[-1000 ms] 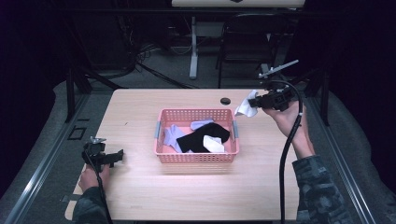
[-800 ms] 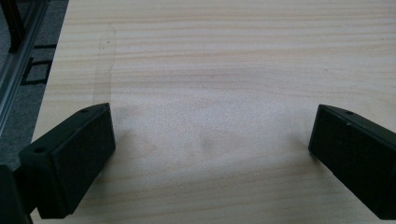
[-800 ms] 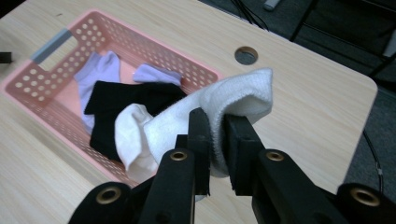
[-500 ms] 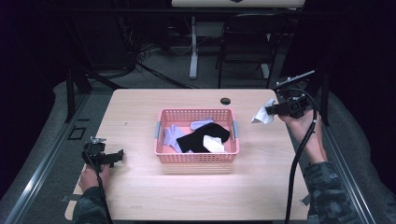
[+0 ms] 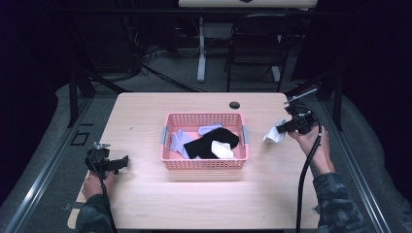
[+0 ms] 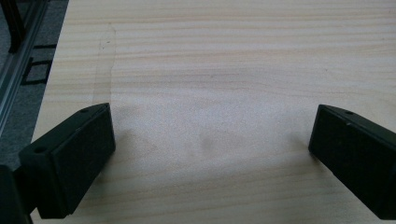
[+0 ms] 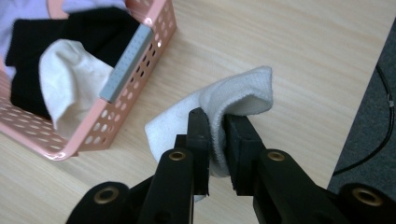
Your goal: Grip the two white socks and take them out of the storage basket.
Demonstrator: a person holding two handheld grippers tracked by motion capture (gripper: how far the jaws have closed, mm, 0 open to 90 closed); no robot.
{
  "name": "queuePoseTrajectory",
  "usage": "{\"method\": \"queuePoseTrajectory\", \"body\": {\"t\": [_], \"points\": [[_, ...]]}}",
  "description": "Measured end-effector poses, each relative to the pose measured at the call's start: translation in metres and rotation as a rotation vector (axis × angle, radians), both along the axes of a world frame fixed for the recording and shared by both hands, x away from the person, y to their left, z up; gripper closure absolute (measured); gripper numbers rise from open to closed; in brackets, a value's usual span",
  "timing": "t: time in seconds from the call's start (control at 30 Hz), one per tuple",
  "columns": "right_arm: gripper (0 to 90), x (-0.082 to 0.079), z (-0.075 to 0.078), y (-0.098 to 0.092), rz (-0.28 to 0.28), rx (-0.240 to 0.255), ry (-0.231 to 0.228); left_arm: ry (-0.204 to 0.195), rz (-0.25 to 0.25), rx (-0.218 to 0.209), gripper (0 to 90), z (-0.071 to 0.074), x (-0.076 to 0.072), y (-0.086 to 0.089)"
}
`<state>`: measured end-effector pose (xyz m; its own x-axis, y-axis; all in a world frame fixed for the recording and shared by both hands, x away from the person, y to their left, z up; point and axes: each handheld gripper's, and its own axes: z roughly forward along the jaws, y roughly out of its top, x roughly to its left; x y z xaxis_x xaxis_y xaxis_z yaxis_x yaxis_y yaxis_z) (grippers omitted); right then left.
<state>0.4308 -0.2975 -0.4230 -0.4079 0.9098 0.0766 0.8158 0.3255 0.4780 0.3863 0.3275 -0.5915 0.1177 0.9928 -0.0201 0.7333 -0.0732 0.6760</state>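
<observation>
On pale wooden table point(image 5: 194, 204): right gripper point(image 7: 215, 135) pinching white sock point(image 7: 243, 95) at right; left gripper point(image 6: 205, 144) spread, idle; pink plastic basket point(image 5: 204, 164) probably half emptied.

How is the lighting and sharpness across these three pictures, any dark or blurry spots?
High view: table lit, surroundings nearly black, slightly soft. Left gripper view: even light, faint shadows on the wood. Right gripper view: white sock sharp, pink basket a little soft.

One pink basket point(image 5: 204, 162) sits mid-table. It holds three garments: one lavender point(image 5: 180, 141), one black point(image 5: 212, 141), one white point(image 5: 222, 149). One more white sock point(image 7: 233, 100) lies right of the basket. One small black disc point(image 5: 234, 104) lies at the far edge. Two grippers: left point(image 5: 121, 162), right point(image 7: 215, 140).
</observation>
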Motion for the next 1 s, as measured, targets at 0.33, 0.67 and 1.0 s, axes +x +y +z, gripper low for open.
{"method": "queuePoseTrajectory", "body": {"t": [0.33,0.67,1.0], "points": [[65.2,0.009,-0.045,0.001,-0.023,-0.011,0.101,-0.001,0.0,0.0,0.2,0.0,0.0,0.0],[18.3,-0.003,-0.028,-0.014,-0.052,0.048,0.057,0.0,0.0,0.0,0.3,0.0,0.0,0.0],[6.8,-0.017,0.012,0.008,0.043,0.056,-0.052,0.0,0.0,0.0,0.3,0.0,0.0,0.0]]}}
